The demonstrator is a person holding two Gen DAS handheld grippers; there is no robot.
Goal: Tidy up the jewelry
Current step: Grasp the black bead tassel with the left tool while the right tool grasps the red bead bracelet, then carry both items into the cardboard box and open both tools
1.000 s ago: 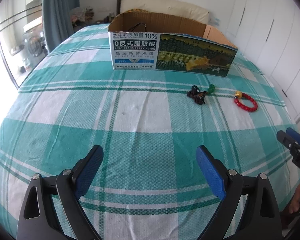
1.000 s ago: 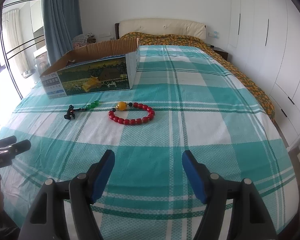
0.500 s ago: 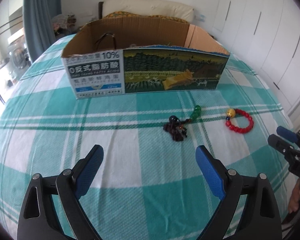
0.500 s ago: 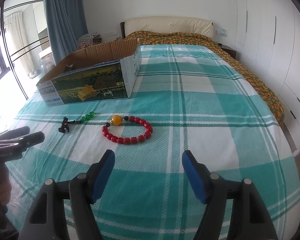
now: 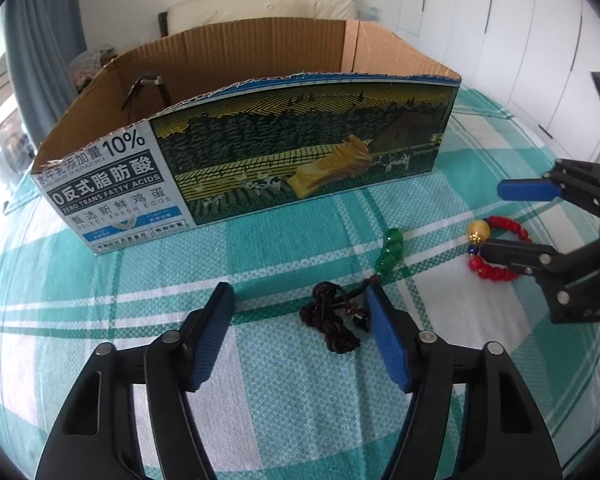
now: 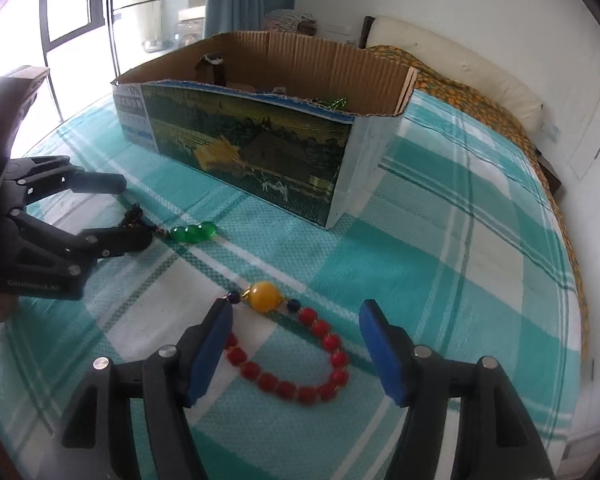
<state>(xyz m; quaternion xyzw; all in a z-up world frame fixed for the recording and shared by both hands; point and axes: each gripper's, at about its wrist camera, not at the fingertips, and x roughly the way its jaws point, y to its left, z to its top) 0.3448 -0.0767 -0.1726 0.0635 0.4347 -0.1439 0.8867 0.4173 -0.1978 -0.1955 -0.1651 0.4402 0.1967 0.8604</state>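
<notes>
A dark cord necklace (image 5: 332, 322) with a green gourd pendant (image 5: 392, 250) lies on the checked bed cover, between the open fingers of my left gripper (image 5: 300, 310). A red bead bracelet (image 6: 300, 364) with a yellow bead (image 6: 264, 297) lies between the open fingers of my right gripper (image 6: 294, 320). In the left wrist view the bracelet (image 5: 496, 270) is partly hidden by the right gripper (image 5: 496, 222). In the right wrist view the left gripper (image 6: 130, 210) straddles the cord beside the pendant (image 6: 192, 233). Neither holds anything.
An open cardboard egg box (image 5: 260, 160) stands just beyond both pieces; a dark strap (image 5: 146, 90) and some green item (image 6: 332, 103) lie inside. The bed's headboard and pillow (image 6: 460, 60) are behind; wardrobes (image 5: 540, 40) on the right.
Both grippers moved forward and down toward the bed. The left one now brackets the cord necklace, the right one brackets the red bracelet. Both stayed open.
</notes>
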